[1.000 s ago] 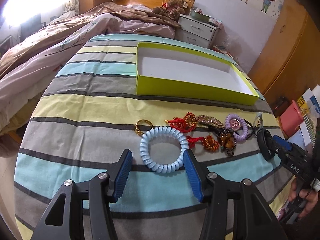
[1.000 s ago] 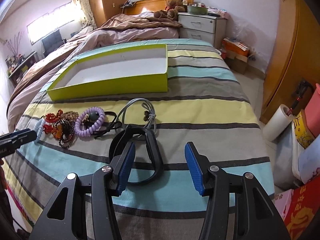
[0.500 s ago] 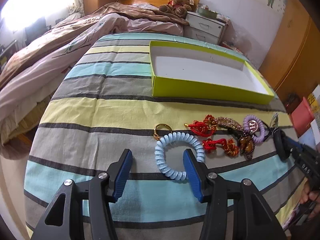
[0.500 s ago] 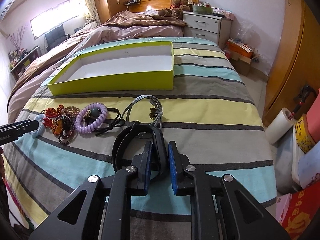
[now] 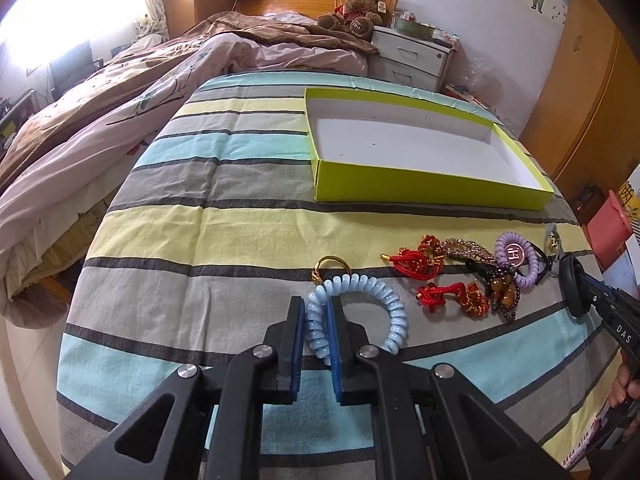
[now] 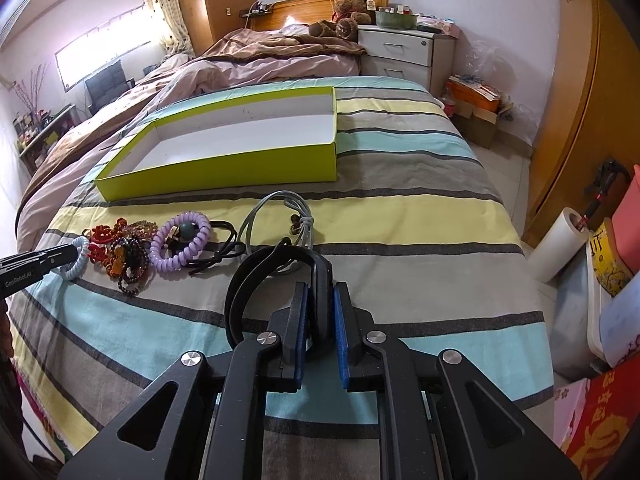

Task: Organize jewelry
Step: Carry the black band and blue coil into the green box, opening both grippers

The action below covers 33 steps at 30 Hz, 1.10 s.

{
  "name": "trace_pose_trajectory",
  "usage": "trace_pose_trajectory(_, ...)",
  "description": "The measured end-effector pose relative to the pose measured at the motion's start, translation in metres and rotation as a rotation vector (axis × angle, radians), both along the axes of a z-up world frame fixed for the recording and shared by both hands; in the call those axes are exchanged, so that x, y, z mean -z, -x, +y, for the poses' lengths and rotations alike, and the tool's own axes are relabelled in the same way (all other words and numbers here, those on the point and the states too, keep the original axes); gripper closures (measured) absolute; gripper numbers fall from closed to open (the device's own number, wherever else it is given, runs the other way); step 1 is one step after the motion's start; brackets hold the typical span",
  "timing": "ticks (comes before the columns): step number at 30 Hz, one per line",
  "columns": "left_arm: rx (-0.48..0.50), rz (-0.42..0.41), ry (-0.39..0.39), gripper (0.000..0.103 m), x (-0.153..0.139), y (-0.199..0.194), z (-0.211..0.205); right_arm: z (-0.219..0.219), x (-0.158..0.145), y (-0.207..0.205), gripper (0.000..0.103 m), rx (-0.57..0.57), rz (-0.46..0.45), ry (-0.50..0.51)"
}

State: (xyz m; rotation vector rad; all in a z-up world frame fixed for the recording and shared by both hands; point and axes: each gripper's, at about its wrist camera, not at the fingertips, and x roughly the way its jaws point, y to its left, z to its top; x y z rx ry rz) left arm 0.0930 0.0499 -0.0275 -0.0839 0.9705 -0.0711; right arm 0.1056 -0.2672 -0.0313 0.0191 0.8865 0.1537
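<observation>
The left hand-held gripper is clamped on the near-left arc of the blue coil bracelet, which lies on the striped bed. The right hand-held gripper is closed on the black band. The green box is seen farther back, well apart.

White letters "DAS" stand on the black body of the right gripper at the frame's edge — and "GenRobot.AI" runs along the left gripper. A round pink charm on the purple coil hair tie carries a single "H".
</observation>
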Motion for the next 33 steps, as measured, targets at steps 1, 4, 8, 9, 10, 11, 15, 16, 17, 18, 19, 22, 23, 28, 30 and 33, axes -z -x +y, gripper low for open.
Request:
trace_pose_trajectory(1, 0.002, -0.003, 0.005, 0.093, -0.001, 0.001, 0.0, 0.0, -0.001, 0.001, 0.09, 0.001, -0.003, 0.0)
trace_pose_trajectory(4, 0.007, -0.014, 0.03, 0.093, -0.004, 0.004, 0.0, -0.001, -0.005, 0.004, 0.09, 0.004, -0.016, -0.005)
trace_pose_trajectory(8, 0.015, -0.044, 0.045, 0.094, -0.014, 0.008, 0.001, -0.001, -0.011, 0.008, 0.09, 0.011, -0.035, -0.013)
trace_pose_trajectory(9, 0.017, -0.053, 0.047, 0.094, -0.017, 0.008, 0.001, -0.002, -0.012, 0.009, 0.09, 0.012, -0.037, -0.014)
trace_pose_trajectory(10, 0.019, -0.058, 0.045, 0.094, -0.019, 0.008, 0.001, -0.002, -0.013, 0.009, 0.09, 0.014, -0.042, -0.016)
trace_pose_trajectory(11, 0.02, -0.061, 0.046, 0.094, -0.02, 0.008, 0.001, -0.002, -0.015, 0.01, 0.09, 0.014, -0.046, -0.018)
trace_pose_trajectory(15, 0.028, -0.057, 0.038, 0.094, -0.021, 0.01, 0.0, 0.0, -0.02, 0.011, 0.09, 0.017, -0.06, -0.02)
trace_pose_trajectory(16, 0.031, -0.047, 0.027, 0.094, -0.017, 0.009, 0.0, 0.0, -0.02, 0.011, 0.09, 0.018, -0.061, -0.02)
trace_pose_trajectory(17, 0.034, -0.038, 0.024, 0.094, -0.015, 0.009, 0.0, -0.001, -0.021, 0.011, 0.09, 0.019, -0.063, -0.021)
trace_pose_trajectory(18, 0.032, -0.033, 0.027, 0.094, -0.013, 0.01, 0.001, -0.001, -0.021, 0.012, 0.09, 0.021, -0.063, -0.022)
trace_pose_trajectory(19, 0.033, -0.032, 0.037, 0.094, -0.012, 0.011, 0.002, -0.001, -0.02, 0.012, 0.09, 0.022, -0.062, -0.024)
trace_pose_trajectory(22, 0.037, -0.007, -0.003, 0.094, -0.005, 0.01, 0.0, 0.0, -0.021, 0.012, 0.09, 0.021, -0.064, -0.024)
trace_pose_trajectory(23, 0.039, 0.004, -0.007, 0.093, -0.002, 0.009, 0.0, 0.001, -0.021, 0.013, 0.09, 0.019, -0.065, -0.022)
trace_pose_trajectory(28, 0.039, 0.012, -0.067, 0.092, 0.002, 0.007, -0.005, 0.002, -0.021, 0.012, 0.09, 0.02, -0.067, -0.024)
trace_pose_trajectory(30, 0.049, 0.015, -0.094, 0.091, 0.002, 0.005, -0.009, 0.002, -0.022, 0.012, 0.09, 0.019, -0.068, -0.023)
trace_pose_trajectory(33, 0.06, 0.016, -0.119, 0.091, 0.002, 0.004, -0.012, 0.003, -0.022, 0.012, 0.09, 0.016, -0.069, -0.021)
